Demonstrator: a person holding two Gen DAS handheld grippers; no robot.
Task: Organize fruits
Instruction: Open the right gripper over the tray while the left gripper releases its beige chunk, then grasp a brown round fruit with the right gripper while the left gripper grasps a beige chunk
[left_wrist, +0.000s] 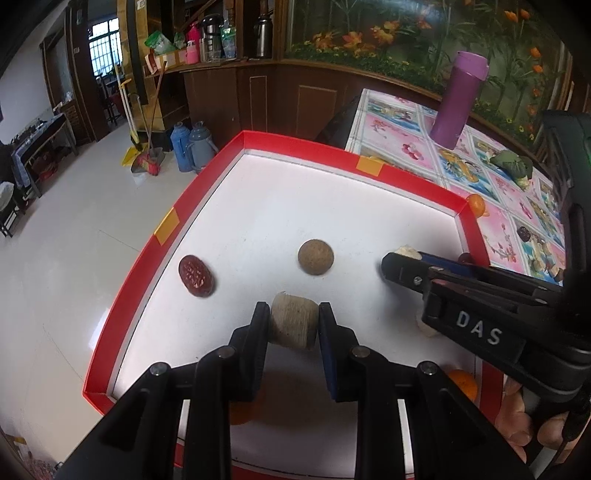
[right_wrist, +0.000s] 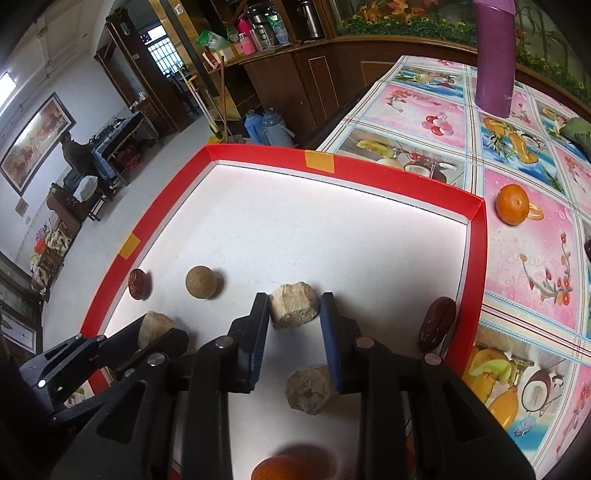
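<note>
Both jaws grip pale chunks (2 held) inside red-rimmed tray (right_wrist: 476, 236); round brown fruit (left_wrist: 316, 257) ahead.

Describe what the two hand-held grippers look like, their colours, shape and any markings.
Both are black plastic. The left hand-held gripper has two flat fingers lined with blue pads, carried on angular linkage arms with round silver pivot pins. The right hand-held gripper is the same build, with blue ribbed pads. Seen from the left wrist camera, its body bears white letters "DAS". No sleeve or hand shows.

Orange (right_wrist: 280, 468) cut off below.
</note>
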